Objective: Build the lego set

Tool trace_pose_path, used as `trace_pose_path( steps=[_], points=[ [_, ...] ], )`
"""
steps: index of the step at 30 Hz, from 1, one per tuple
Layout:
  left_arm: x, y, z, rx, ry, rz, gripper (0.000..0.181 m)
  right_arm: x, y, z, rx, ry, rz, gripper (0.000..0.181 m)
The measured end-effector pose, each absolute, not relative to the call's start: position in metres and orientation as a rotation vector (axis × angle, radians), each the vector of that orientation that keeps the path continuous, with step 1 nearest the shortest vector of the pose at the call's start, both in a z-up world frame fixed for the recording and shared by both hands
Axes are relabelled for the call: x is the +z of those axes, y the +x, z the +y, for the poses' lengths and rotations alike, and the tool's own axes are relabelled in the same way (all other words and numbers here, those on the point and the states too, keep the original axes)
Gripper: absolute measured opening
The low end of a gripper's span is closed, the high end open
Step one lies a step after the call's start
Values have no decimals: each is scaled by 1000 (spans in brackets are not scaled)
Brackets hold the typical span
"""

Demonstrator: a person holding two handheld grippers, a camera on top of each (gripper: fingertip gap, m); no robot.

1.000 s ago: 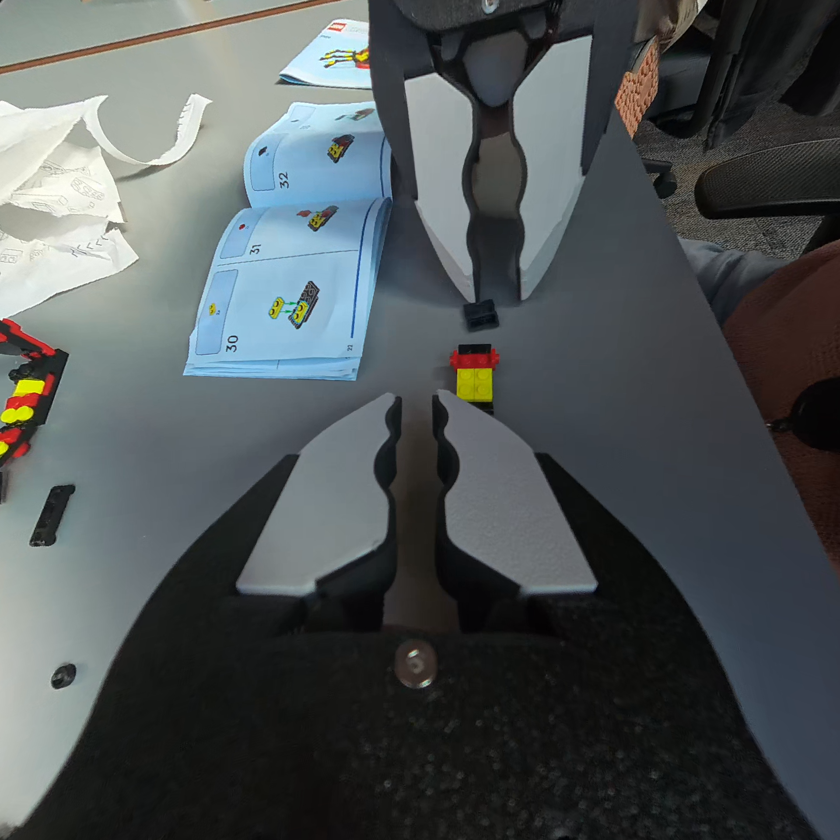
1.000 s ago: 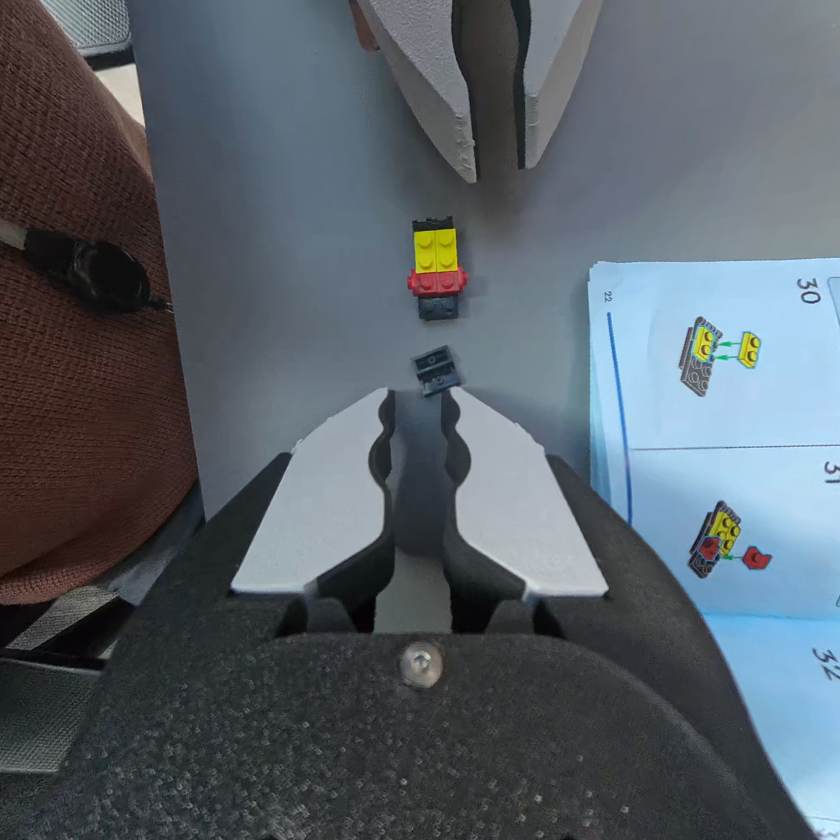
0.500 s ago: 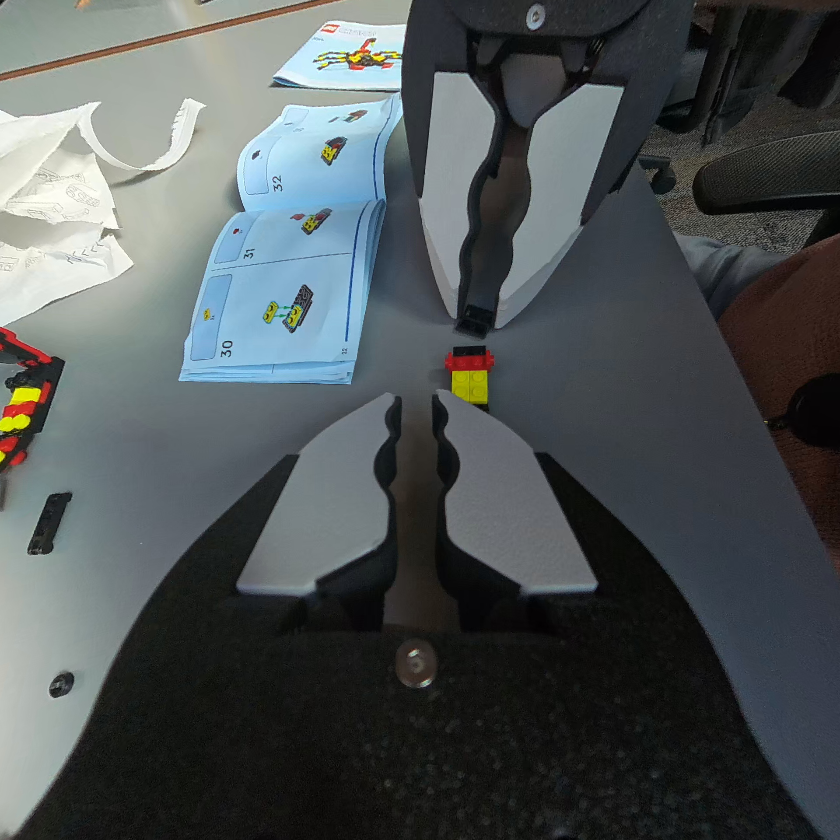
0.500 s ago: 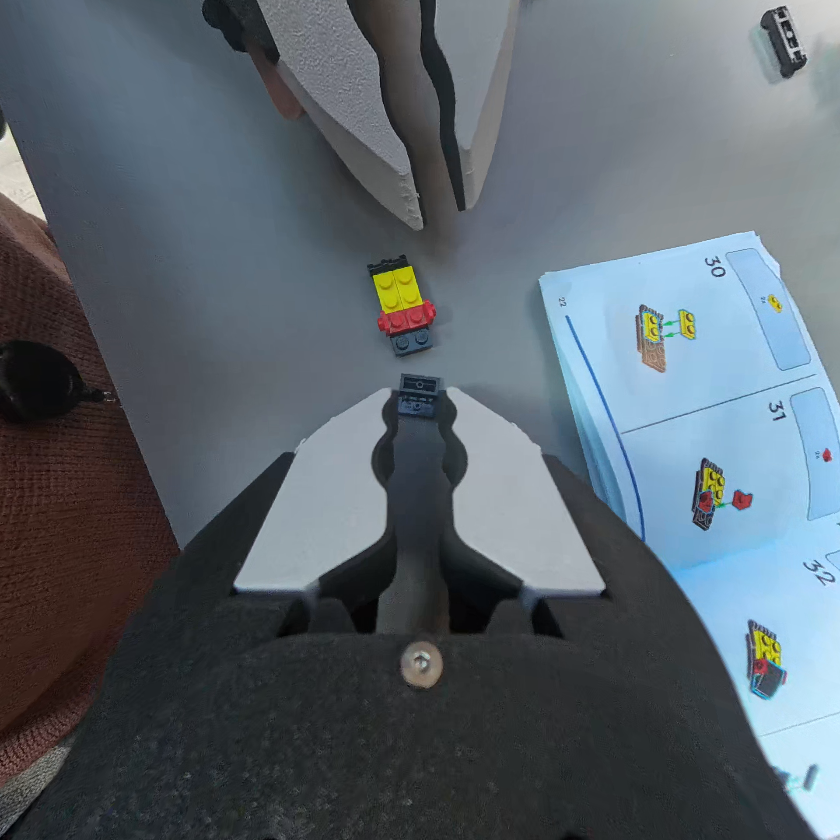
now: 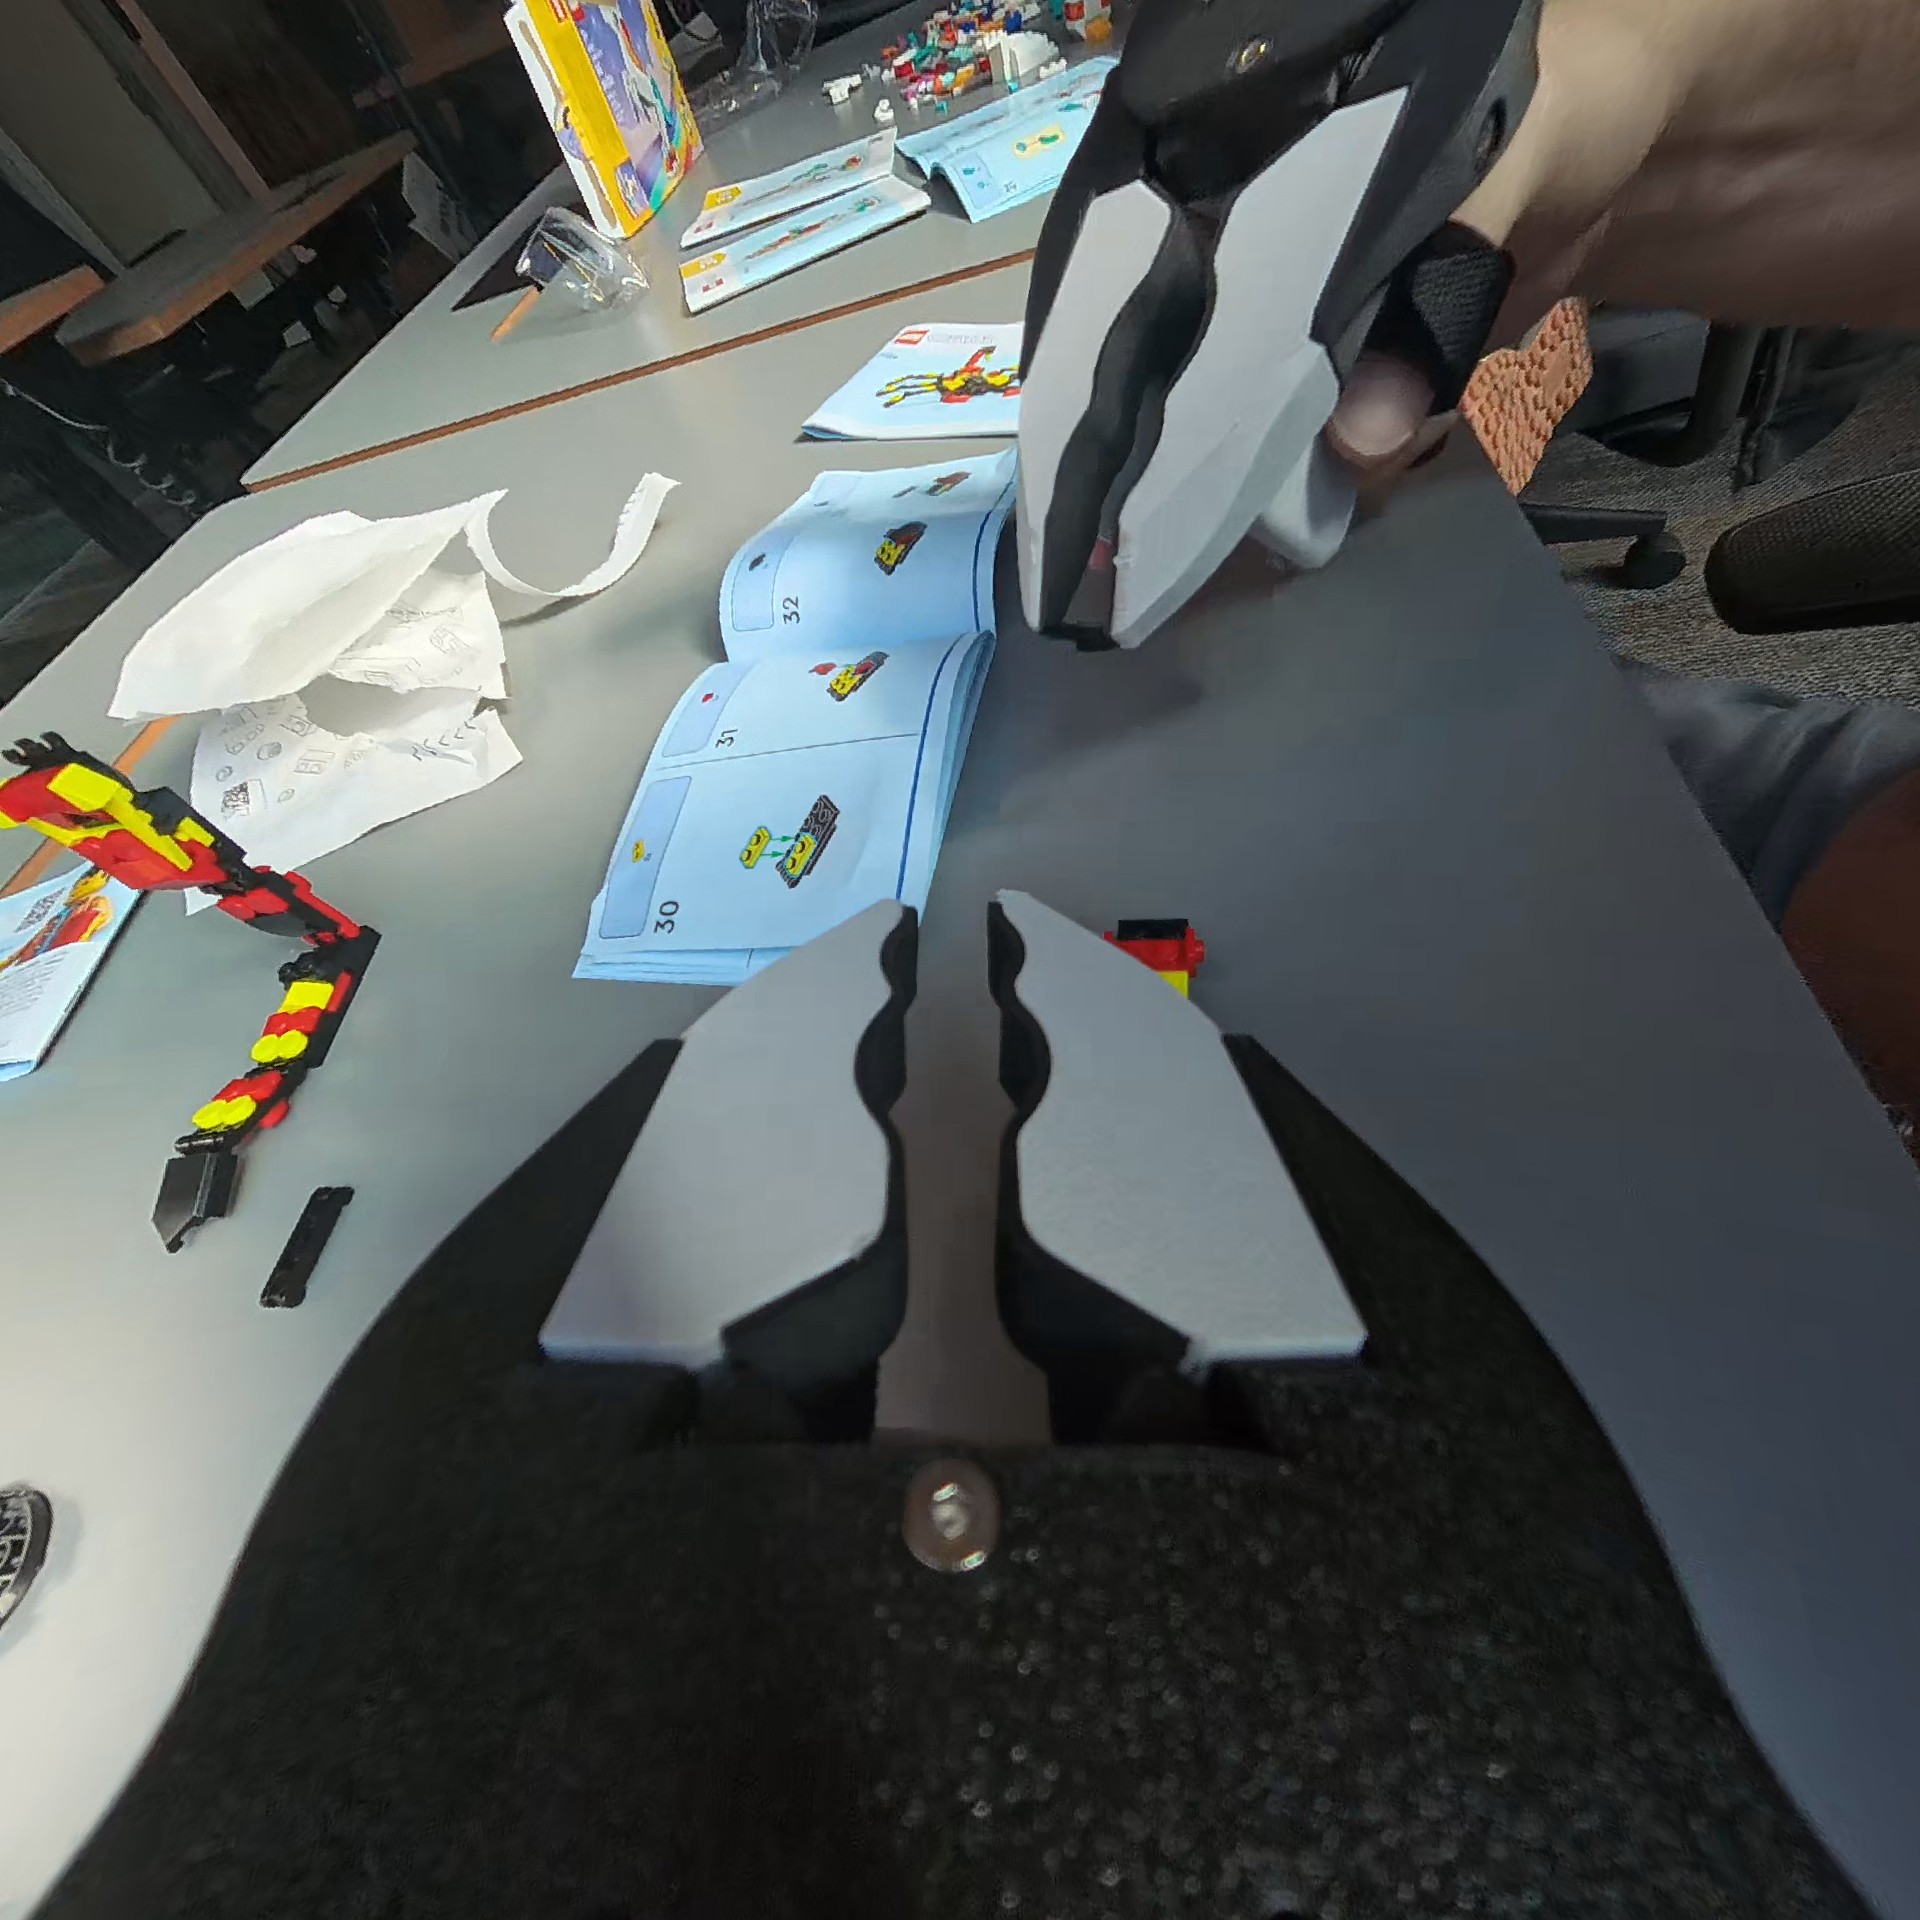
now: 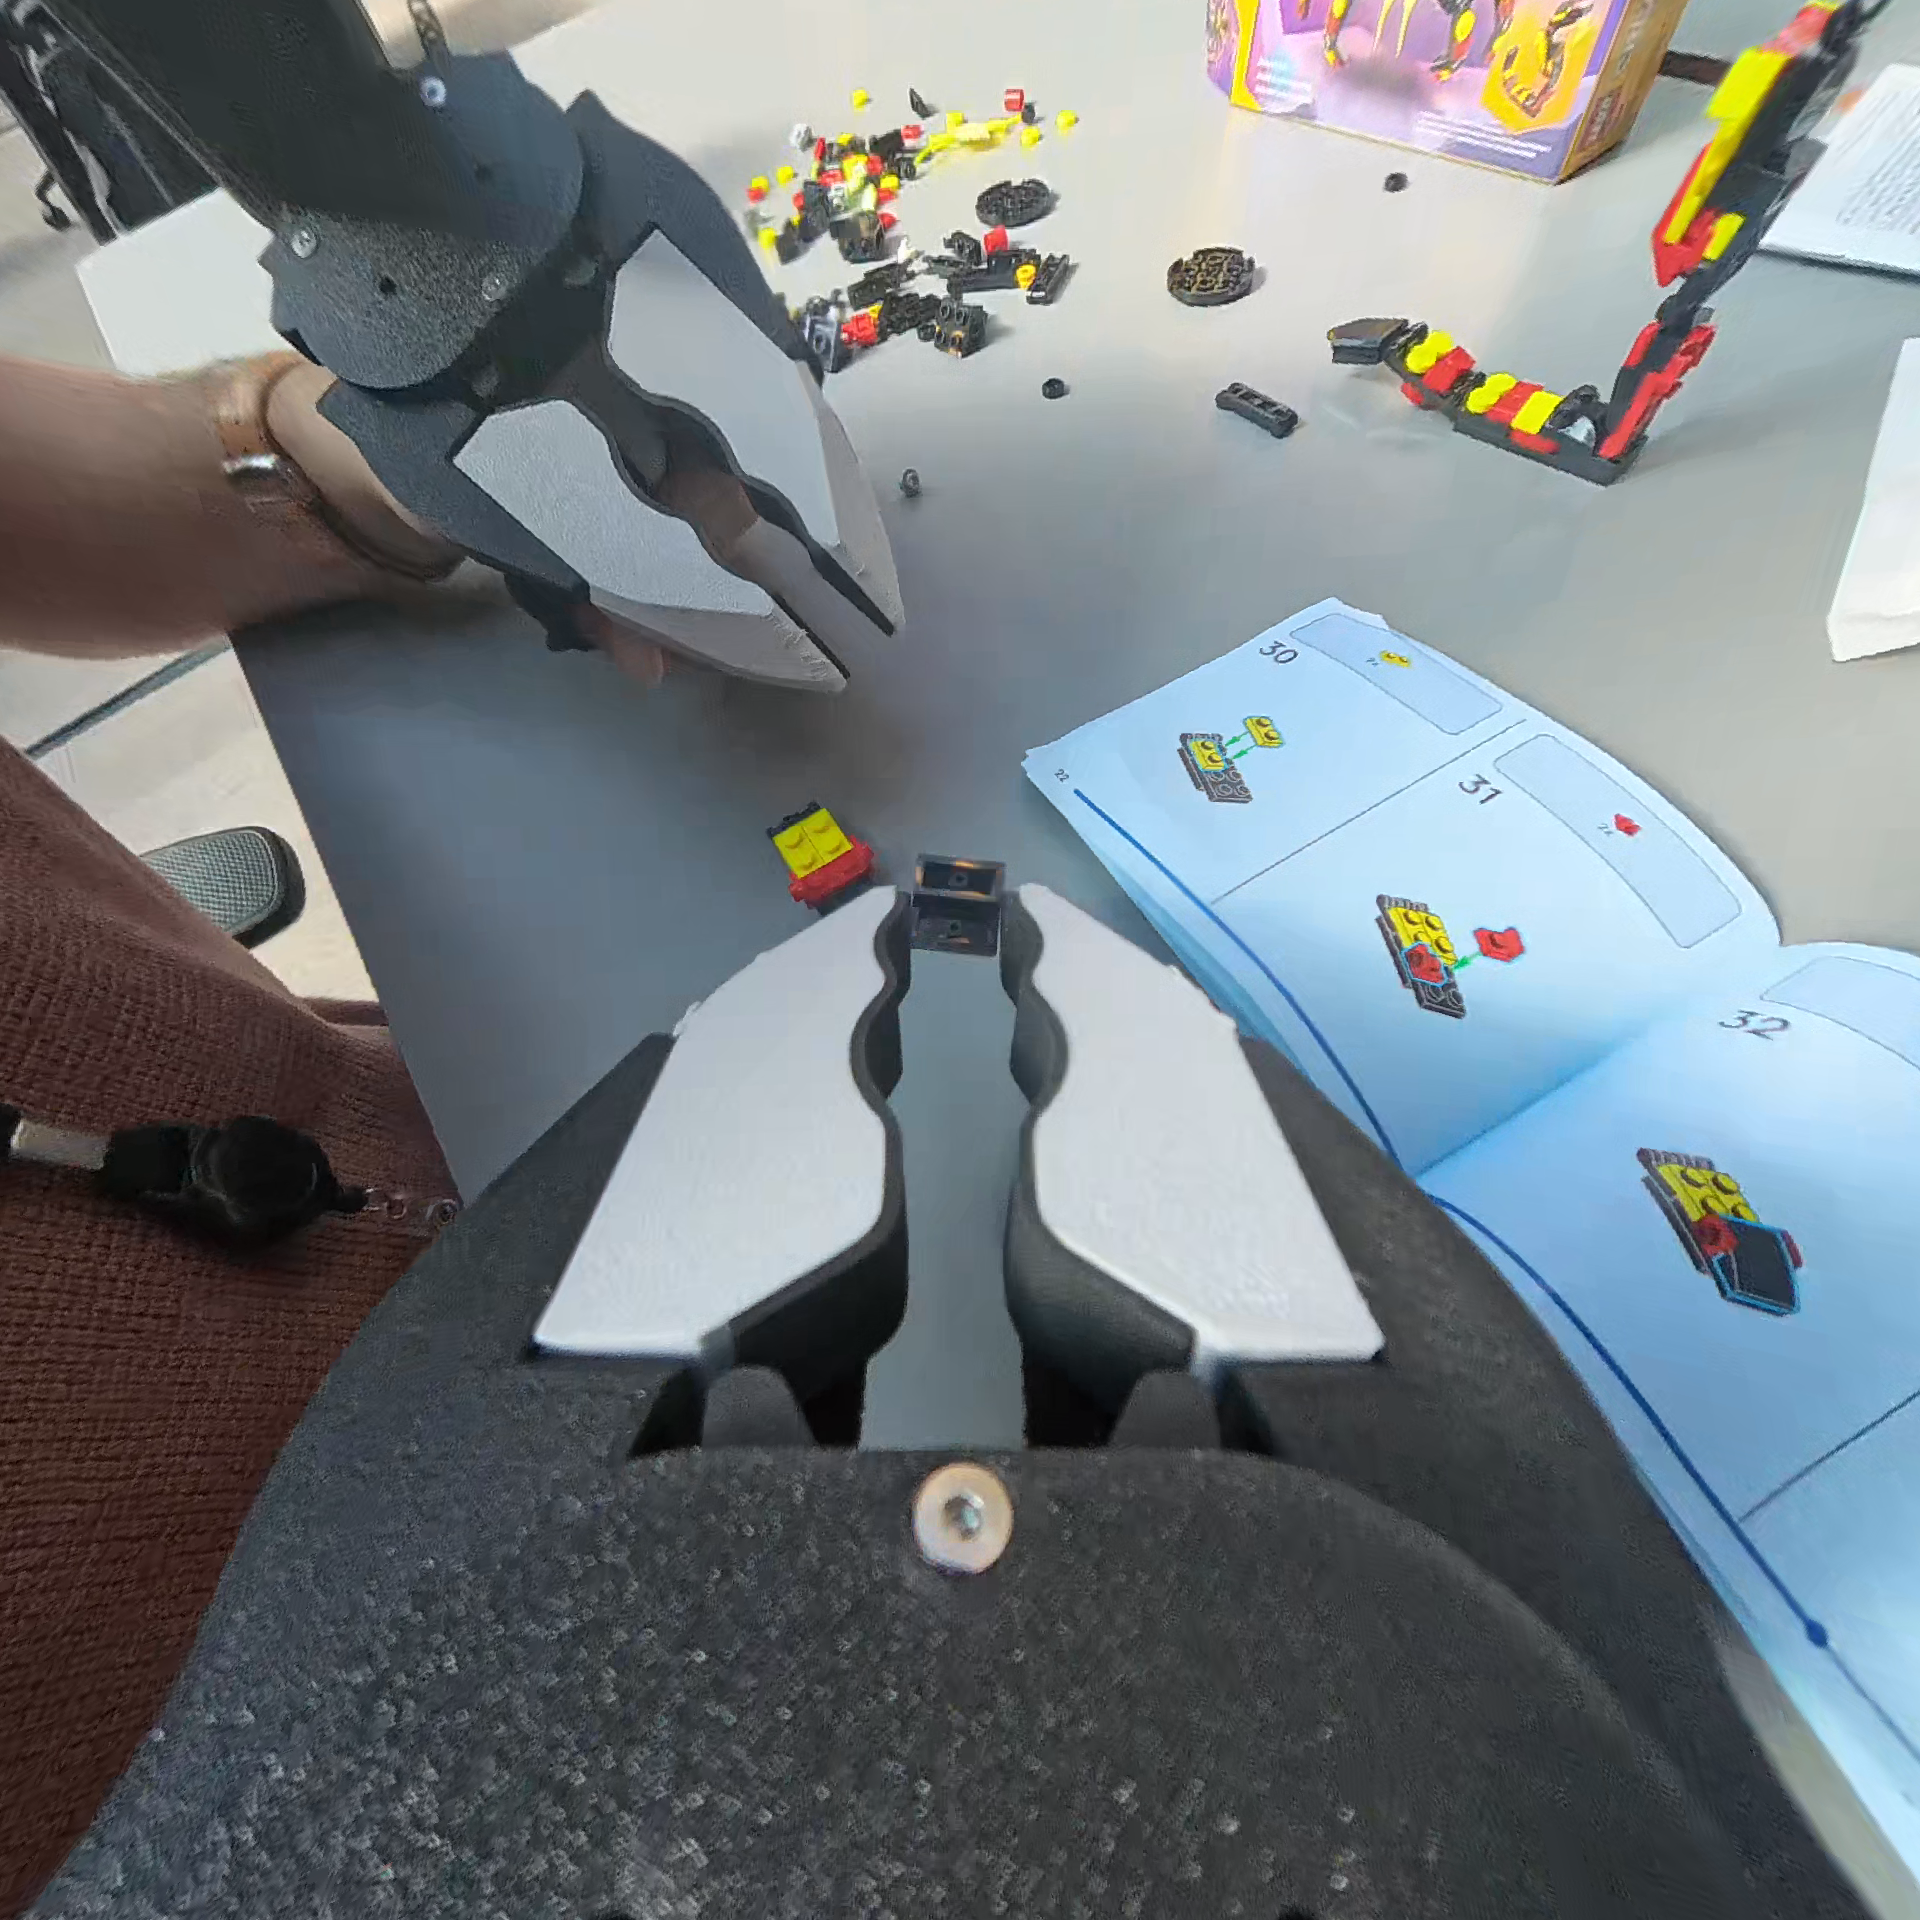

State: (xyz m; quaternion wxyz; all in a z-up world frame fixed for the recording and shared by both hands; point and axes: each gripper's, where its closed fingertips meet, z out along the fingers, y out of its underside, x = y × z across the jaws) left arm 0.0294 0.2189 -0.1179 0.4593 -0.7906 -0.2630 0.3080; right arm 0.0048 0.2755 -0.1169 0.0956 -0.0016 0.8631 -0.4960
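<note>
Where it lay on the table, black brick (image 6: 957, 902) now lifted, right gripper (image 6: 957, 914) raised.

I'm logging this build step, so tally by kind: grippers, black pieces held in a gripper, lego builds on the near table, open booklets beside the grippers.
Grippers: 2, left gripper, right gripper
Held black piece: 1
Lego builds: 2, small build, long build
Open booklet: 1
Total: 6

Two grippers: left gripper (image 6: 847, 649), right gripper (image 6: 956, 909). One open instruction booklet (image 6: 1455, 935), lower right. One small yellow-red assembly (image 6: 821, 852), centre. One black brick (image 6: 956, 899) at the right gripper's tips. One long red-yellow-black build (image 6: 1621, 343), upper right. One box (image 6: 1455, 73), top
</note>
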Motion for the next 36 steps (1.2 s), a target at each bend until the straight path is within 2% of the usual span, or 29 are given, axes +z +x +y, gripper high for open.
trace_pose_path(
  steps=[5,9,13,18,23,26,30,36],
  points=[
    [-99,23,230,906,-1895,-559,13,-86,3,279,-1592,136,2212,16],
    [-69,13,240,1030,-1852,-450,11,-68,8,285,-1508,134,1990,16],
    [-53,21,277,929,-1887,-147,12,-53,15,289,-1426,89,1853,16],
    [-44,13,295,923,-1886,-57,16,-48,19,293,-1361,53,1796,16],
    [-49,15,308,903,-1933,61,8,-50,20,299,-1290,41,1766,16],
    [-51,12,308,856,-1937,-2,4,-50,9,299,-1331,96,1760,16],
    [-56,1,299,679,-1886,-275,4,-54,-18,301,-1614,137,1907,14],
    [-37,-12,293,267,-1459,-720,4,-41,-17,300,-2035,92,2056,14]
  ],
)
